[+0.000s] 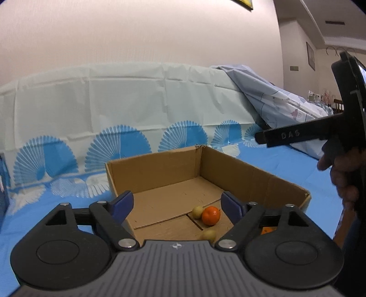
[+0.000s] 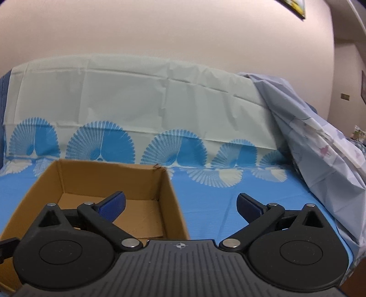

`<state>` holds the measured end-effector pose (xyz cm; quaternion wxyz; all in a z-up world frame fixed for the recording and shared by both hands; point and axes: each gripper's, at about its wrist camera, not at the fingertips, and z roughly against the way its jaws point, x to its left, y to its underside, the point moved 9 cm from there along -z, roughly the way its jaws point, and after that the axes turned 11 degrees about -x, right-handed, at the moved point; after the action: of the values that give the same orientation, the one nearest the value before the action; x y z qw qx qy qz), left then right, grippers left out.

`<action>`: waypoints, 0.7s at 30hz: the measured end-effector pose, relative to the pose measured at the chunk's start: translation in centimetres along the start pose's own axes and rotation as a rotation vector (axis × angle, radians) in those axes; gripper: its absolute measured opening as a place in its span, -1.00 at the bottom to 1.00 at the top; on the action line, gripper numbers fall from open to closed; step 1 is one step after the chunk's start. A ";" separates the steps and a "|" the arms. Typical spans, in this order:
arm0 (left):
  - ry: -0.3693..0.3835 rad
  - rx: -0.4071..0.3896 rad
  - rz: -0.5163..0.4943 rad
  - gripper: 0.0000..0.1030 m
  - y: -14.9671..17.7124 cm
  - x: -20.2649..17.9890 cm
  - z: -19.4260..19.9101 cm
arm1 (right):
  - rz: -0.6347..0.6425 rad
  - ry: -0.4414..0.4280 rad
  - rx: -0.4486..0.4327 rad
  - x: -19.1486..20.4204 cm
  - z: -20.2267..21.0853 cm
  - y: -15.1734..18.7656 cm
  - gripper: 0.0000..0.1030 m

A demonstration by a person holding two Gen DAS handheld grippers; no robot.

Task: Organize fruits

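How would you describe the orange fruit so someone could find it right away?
Look inside the open cardboard box on the blue patterned cloth. Near its front lies the tangerine, touching a small yellowish fruit. It is the only bright orange, larger fruit on the box floor.

A plain pinkish-beige wall fills the back of the room. A framed picture hangs high on it, cut off by the frame edge. Below, a pale sheet with blue fan motifs drapes down onto the blue-covered surface. To the right, a light blue patterned cloth lies rumpled. Farther right, a second framed picture hangs on a far wall beneath a stepped ceiling.
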<state>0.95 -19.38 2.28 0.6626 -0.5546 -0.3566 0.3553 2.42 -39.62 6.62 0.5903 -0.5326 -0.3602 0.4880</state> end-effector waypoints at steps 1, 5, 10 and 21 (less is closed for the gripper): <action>-0.004 -0.004 -0.009 0.82 -0.1 -0.1 0.5 | -0.012 -0.001 -0.004 -0.4 0.6 -0.1 0.99; -0.054 -0.005 -0.019 0.83 -0.2 -0.3 2.6 | -0.042 -0.003 0.023 -1.2 2.2 0.1 0.99; -0.181 0.015 0.069 0.83 -0.5 0.6 5.1 | -0.081 -0.033 0.054 -1.0 4.8 0.8 0.99; -0.214 0.222 0.118 1.00 2.8 1.0 4.0 | -0.056 -0.123 0.174 3.4 6.9 3.4 0.99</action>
<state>-2.23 -16.24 0.10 0.6559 -0.4569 -0.3505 0.4880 -3.84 -34.59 4.16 0.6245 -0.4381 -0.3666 0.5327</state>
